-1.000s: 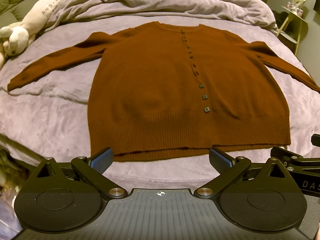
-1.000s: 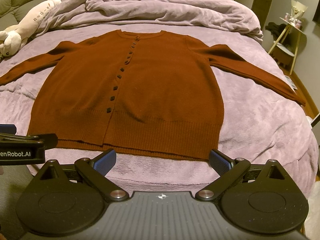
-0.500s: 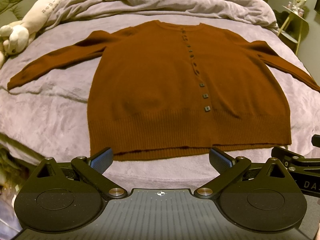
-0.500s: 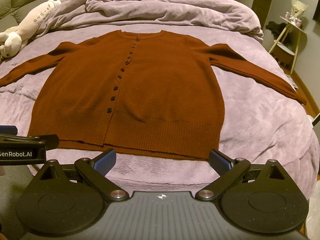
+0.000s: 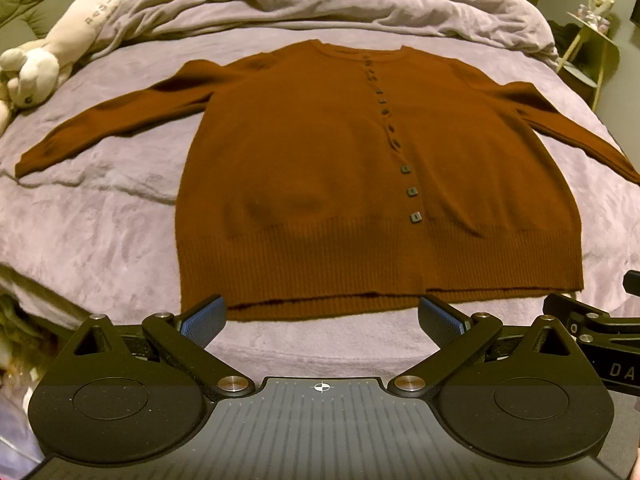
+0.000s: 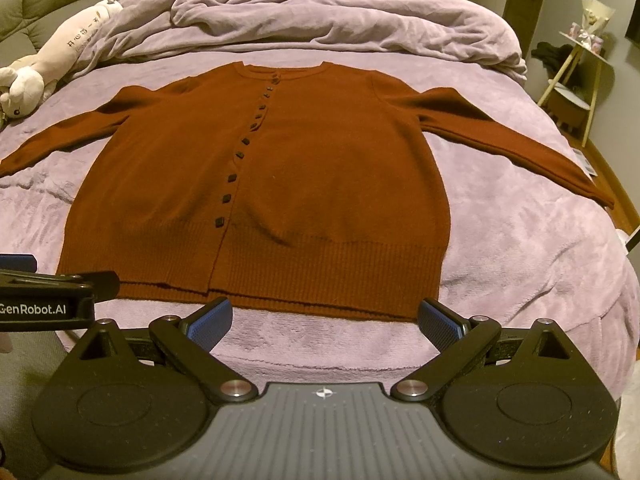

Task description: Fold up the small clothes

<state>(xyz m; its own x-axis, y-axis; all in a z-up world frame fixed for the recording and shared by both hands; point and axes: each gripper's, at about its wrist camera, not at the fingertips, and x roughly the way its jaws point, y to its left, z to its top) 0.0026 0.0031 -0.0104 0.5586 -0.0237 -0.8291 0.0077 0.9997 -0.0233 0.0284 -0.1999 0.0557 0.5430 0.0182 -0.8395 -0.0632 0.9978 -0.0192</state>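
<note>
Both tools hang just short of the near edge of the bed, and neither holds anything: my left gripper (image 5: 322,322) has its blue pads spread wide at the bottom of the left wrist view, and my right gripper (image 6: 325,322) is spread just as wide at the bottom of the right wrist view. Straight ahead of both lies the brown cardigan (image 5: 360,184), flat and buttoned on the purple bedspread (image 5: 100,232), filling the middle of each frame. Its long axis runs away from me, ribbed hem (image 6: 300,276) nearest the pads and collar toward the top of the frame, with the button placket (image 5: 400,148) marking that line. The sleeves stretch out sideways: the left sleeve (image 5: 100,124) reaches toward the left edge of the frame near the plush toy (image 5: 60,56), and the right sleeve (image 6: 520,144) runs off toward the right edge. I judge that nothing has been folded yet, so a sleeve or a side of the body comes first. Each gripper sits nearer the hem corner on its own side, and I reckon each should take its own sleeve, folding it inward toward the placket. A rumpled duvet (image 6: 320,20) lies beyond the collar, well clear of the cardigan.
</note>
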